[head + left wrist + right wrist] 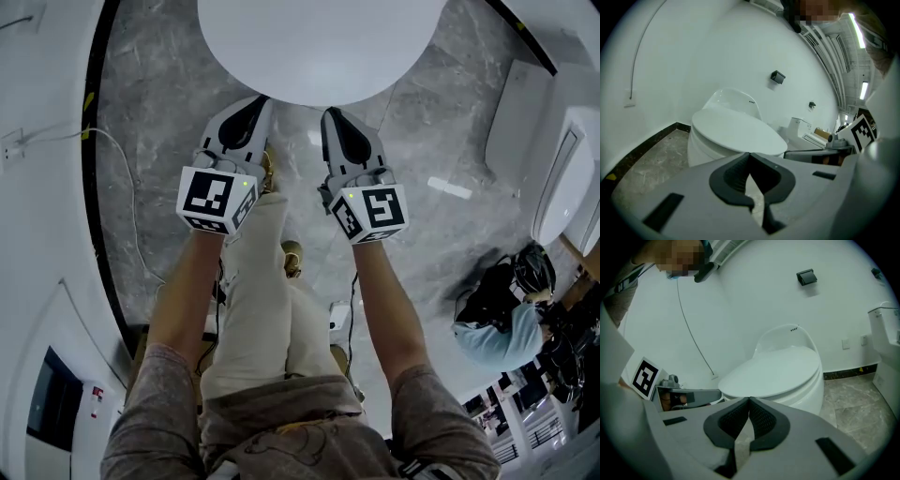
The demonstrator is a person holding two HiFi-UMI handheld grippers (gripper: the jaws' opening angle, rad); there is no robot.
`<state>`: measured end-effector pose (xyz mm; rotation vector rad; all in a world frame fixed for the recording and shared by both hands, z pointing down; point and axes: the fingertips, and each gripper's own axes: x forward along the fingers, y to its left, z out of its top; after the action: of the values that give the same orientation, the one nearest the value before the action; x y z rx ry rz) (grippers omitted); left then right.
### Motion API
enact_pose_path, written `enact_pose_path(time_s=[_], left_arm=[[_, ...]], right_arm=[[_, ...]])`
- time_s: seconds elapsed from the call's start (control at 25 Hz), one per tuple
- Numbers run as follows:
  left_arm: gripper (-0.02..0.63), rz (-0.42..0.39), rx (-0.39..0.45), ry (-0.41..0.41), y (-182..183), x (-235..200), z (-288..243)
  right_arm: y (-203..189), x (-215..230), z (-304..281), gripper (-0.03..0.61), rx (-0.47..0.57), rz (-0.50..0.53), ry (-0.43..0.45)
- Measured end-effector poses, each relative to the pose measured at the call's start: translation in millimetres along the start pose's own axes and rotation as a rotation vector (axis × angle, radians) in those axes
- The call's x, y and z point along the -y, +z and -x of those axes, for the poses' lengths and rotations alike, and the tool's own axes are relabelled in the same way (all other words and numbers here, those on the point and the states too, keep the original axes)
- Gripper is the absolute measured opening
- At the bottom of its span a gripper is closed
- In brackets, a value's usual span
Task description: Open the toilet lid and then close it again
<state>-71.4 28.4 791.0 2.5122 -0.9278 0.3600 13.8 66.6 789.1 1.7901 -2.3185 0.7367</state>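
A white toilet stands ahead with its lid [319, 47] down flat on the bowl. The lid [736, 133] fills the middle of the left gripper view, and the lid [776, 371] sits just beyond the jaws in the right gripper view. My left gripper [255, 101] and right gripper [330, 114] hover side by side just short of the lid's front edge, not touching it. Both are shut with nothing between the jaws, as the left gripper [749, 155] and right gripper [749, 401] show.
Grey marble floor [159, 112] surrounds the toilet, with a white wall and black skirting [94, 187] to the left. A cable [122, 187] runs along the floor. Another white toilet [562, 159] stands at right. A person [506, 309] crouches at lower right. A black wall fitting [806, 277] hangs above the tank.
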Motion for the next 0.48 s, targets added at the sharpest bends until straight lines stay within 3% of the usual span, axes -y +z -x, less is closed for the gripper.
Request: enact_pose_path(time_s=[0.28,0.48], left_arm=[[0.008,0.019,-0.009,-0.006,44.0,15.0,13.7],[0.008,0.022,0.0,-0.039,103.3,29.2,24.7]], right_arm=[[41.4,-11.8,13.4,0.026,-0.008,-0.017,-0.001],[95.3,-14.8,23.4,0.026,-0.004,-0.041,-0.036]])
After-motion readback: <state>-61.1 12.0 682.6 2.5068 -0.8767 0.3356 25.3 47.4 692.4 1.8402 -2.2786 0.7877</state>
